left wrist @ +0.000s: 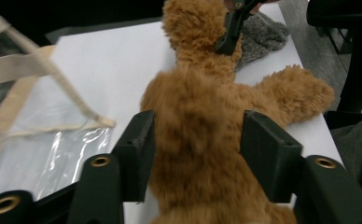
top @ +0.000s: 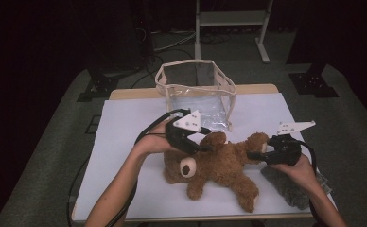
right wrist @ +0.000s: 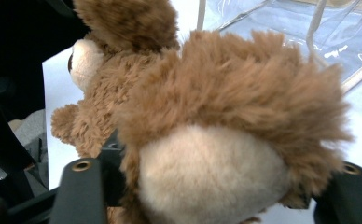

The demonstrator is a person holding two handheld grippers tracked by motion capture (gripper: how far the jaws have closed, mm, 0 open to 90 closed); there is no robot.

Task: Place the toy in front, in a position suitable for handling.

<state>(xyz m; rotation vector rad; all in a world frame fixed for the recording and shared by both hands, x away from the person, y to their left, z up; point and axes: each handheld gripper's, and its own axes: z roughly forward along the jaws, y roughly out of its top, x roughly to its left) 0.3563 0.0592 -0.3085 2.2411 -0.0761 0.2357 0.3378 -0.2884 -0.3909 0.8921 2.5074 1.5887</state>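
A brown teddy bear (top: 219,165) lies on its back on the white sheet, head toward the left. My left gripper (top: 201,144) reaches over the bear's upper arm. In the left gripper view its jaws stand open on either side of the furry limb (left wrist: 198,126), with fur brushing both pads. My right gripper (top: 253,155) is at the bear's far foot. In the right gripper view the cream sole and brown fur of that foot (right wrist: 216,177) sit between the open jaws. The right gripper's black tip (left wrist: 233,28) also shows at the bear's foot in the left gripper view.
A clear plastic bag with cream trim (top: 196,90) stands open just behind the bear. A grey fuzzy cloth (top: 288,187) lies under the right hand near the table's right edge. White sheet (top: 125,142) covers the table; dark floor surrounds it.
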